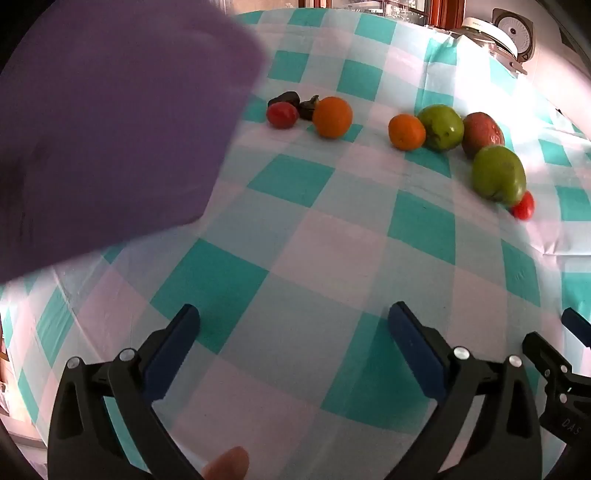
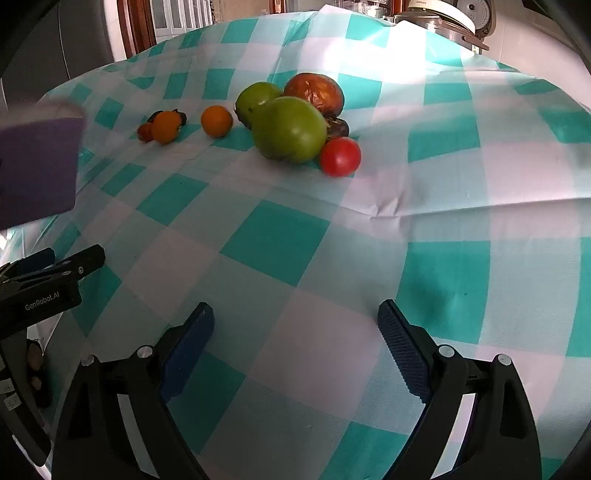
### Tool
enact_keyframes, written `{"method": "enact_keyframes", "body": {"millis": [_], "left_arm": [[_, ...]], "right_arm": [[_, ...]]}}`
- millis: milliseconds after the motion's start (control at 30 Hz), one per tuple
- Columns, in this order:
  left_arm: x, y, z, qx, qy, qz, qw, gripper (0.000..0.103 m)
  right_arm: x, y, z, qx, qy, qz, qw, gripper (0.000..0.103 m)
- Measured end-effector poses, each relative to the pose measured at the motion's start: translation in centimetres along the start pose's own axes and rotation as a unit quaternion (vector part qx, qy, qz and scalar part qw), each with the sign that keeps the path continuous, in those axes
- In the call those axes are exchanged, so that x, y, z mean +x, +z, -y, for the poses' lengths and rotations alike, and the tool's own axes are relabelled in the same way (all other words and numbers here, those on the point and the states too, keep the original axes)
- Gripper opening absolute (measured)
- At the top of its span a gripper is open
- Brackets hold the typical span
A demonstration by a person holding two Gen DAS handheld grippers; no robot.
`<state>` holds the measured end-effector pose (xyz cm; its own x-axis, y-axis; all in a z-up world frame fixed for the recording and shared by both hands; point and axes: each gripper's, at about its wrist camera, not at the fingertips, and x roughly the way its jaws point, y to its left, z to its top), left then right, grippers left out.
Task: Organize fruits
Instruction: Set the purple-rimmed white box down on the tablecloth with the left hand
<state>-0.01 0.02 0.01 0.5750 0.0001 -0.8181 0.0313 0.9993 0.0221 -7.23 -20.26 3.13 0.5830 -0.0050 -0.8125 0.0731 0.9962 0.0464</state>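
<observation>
Fruits lie on a teal-and-white checked tablecloth (image 1: 295, 229). In the left wrist view: a red tomato (image 1: 282, 115), two oranges (image 1: 332, 117) (image 1: 406, 132), two green mangoes (image 1: 441, 127) (image 1: 498, 174), a brown-red fruit (image 1: 482, 132), a small tomato (image 1: 524, 206). In the right wrist view: a green mango (image 2: 290, 129), a tomato (image 2: 340, 156), a brown fruit (image 2: 317, 92), oranges (image 2: 217, 120) (image 2: 165, 126). My left gripper (image 1: 295, 328) is open and empty. My right gripper (image 2: 297, 328) is open and empty. Both are well short of the fruits.
A blurred purple container (image 1: 103, 122) fills the upper left of the left wrist view and shows at the left edge of the right wrist view (image 2: 37, 166). Dark small items (image 1: 284, 98) lie behind the left tomato. A rice cooker (image 2: 454, 18) stands beyond the table.
</observation>
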Motion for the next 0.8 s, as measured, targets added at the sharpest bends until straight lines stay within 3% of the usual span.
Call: {"method": "enact_keyframes", "body": {"millis": [800], "left_arm": [[0.0, -0.2, 0.0, 0.001, 0.001, 0.000, 1.0000, 0.102]], "right_arm": [[-0.1, -0.2, 0.1, 0.001, 0.000, 0.000, 1.000, 0.088]]}}
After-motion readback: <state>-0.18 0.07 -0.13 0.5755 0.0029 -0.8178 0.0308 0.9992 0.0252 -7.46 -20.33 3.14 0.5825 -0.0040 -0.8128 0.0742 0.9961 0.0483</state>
